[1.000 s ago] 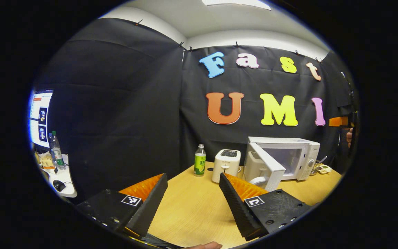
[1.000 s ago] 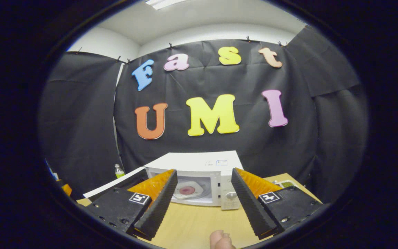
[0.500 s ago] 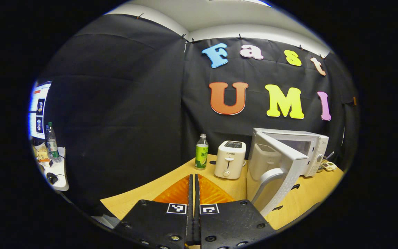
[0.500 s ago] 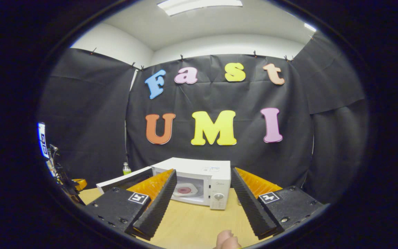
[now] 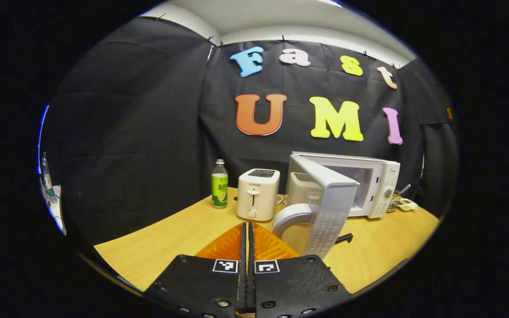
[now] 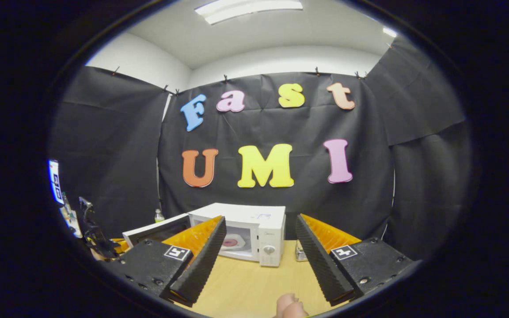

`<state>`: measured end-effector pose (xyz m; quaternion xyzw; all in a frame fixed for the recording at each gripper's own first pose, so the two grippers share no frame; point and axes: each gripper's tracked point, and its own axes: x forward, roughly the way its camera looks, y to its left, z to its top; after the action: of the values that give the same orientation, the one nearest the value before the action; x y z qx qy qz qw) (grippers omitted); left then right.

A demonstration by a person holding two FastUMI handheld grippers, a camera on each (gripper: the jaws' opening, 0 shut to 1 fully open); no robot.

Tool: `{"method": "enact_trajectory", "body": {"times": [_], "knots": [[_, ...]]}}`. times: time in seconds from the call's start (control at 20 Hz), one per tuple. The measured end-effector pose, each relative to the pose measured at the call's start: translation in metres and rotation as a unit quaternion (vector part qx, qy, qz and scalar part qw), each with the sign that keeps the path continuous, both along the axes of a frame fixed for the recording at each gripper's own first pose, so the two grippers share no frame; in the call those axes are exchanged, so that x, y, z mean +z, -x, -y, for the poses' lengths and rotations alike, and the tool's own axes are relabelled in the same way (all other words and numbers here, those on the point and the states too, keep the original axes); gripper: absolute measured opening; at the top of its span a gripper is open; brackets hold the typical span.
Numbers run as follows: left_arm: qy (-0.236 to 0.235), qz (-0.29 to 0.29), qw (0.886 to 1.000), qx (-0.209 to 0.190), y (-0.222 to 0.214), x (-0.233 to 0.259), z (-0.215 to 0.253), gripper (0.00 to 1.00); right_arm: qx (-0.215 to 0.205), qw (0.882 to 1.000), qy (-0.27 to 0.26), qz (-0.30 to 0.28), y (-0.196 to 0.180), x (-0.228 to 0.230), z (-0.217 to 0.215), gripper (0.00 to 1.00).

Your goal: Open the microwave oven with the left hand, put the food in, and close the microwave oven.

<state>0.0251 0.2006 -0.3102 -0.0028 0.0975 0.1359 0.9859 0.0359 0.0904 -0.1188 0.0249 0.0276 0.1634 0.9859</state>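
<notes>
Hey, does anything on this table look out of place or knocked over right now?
Nothing is spilled or toppled. The one unfinished thing is the microwave door, which hangs partly open with the plate of food already inside. The toaster and green bottle stand upright on the table.

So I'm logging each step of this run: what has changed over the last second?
The left gripper closed with nothing between its fingers and moved nearer the white microwave oven's open door. The right gripper drew back from the white microwave oven, still open and empty. The door stays open, the pink food on its plate inside.
</notes>
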Motion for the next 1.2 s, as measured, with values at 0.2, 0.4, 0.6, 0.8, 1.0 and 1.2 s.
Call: {"method": "enact_trajectory", "body": {"times": [0.2, 0.4, 0.6, 0.8, 1.0, 1.2], "knots": [[0.026, -0.001, 0.999, -0.042, -0.017, -0.003, 0.041, 0.00, -0.005, 1.000, -0.003, -0.005, 0.001, -0.004, 0.019, 1.00], [0.039, -0.007, 0.996, -0.082, -0.044, -0.013, 0.094, 0.00, -0.010, 1.000, 0.000, -0.007, 0.002, -0.009, 0.034, 1.00], [0.044, -0.009, 0.991, -0.124, -0.073, -0.014, 0.150, 0.00, -0.007, 1.000, 0.001, -0.015, 0.003, -0.016, 0.047, 0.92], [0.048, -0.019, 0.985, -0.163, -0.103, -0.018, 0.196, 0.00, -0.021, 1.000, 0.007, -0.017, -0.002, -0.021, 0.071, 0.92], [0.033, -0.025, 0.980, -0.195, -0.131, -0.024, 0.229, 0.00, -0.033, 0.999, -0.005, -0.025, -0.010, -0.027, 0.087, 0.92], [0.039, -0.031, 0.975, -0.215, -0.161, -0.036, 0.251, 0.00, -0.045, 0.998, -0.017, -0.037, -0.021, -0.033, 0.101, 1.00]]}}
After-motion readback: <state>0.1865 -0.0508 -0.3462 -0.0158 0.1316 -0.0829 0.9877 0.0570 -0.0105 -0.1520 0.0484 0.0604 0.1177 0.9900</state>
